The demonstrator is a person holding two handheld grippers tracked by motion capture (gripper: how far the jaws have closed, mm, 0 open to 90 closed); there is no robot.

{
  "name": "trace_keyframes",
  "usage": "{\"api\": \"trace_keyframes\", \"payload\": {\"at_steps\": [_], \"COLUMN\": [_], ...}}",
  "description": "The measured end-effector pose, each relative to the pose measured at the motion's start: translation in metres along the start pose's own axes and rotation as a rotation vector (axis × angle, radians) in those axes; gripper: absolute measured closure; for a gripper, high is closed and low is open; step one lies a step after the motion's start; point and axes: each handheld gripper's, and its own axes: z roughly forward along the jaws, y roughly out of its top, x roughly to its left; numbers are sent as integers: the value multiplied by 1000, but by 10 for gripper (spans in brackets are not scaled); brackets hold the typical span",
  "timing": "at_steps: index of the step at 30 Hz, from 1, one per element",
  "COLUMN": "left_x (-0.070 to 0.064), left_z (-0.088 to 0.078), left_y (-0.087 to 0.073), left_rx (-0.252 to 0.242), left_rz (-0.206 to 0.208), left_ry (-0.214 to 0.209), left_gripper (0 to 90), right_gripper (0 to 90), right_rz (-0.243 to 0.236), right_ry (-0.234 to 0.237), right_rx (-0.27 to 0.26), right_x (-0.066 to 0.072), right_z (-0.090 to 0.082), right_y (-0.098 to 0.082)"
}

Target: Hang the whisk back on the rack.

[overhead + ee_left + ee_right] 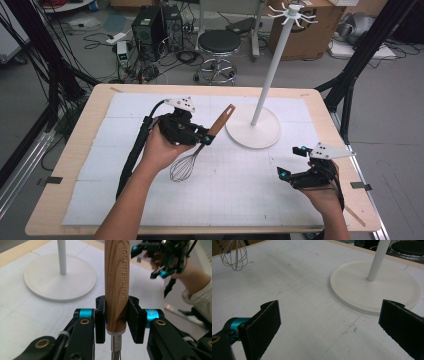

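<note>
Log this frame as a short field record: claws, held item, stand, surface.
left claw: shut on the wooden-handled wire whisk, gripping low on the handle, wires hanging down
right claw: open, nothing between its jaws, above the mat
stand: white pole stand with round base and hooks on top, nothing hanging
surface: white gridded mat on a light wooden table

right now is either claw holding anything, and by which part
The left claw grips the whisk by the lower end of its wooden handle, near the wires. The right claw is open and empty.

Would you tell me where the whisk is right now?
The whisk is left of centre in the high view, its wooden handle clamped in the left hand-held gripper, wires angled down over the mat, beside the white stand's base.
</note>
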Motion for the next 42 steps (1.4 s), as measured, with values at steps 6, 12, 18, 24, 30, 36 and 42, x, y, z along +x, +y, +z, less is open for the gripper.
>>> {"api": "trace_keyframes", "payload": {"at_steps": [6, 12, 18, 24, 30, 36, 42], "left_x": [4, 14, 18, 19, 18, 14, 16], "left_z": [-3, 1, 1, 5, 13, 17, 18], "left_y": [10, 35, 57, 84, 109, 137, 155], "left_rx": [-56, -68, -95, -105, -134, -158, -167], "left_rz": [-4, 18, 35, 66, 94, 128, 131], "left_ry": [-1, -22, -48, -69, -100, -101, -91], "left_gripper": [708, 707, 707, 707, 707, 707, 707], "right_gripper": [29, 29, 29, 29, 29, 29, 29], "right_rz": [-5, -22, -17, -16, -10, -11, -7], "right_ry": [6, -1, 8, 11, 16, 18, 18], "right_rx": [14, 32, 34, 25, 15, 6, 2], "right_x": [2, 2, 2, 3, 3, 3, 3], "right_z": [1, 4, 4, 3, 1, -2, -4], "right_y": [-1, -2, -5, -5, -5, -6, -7]}}
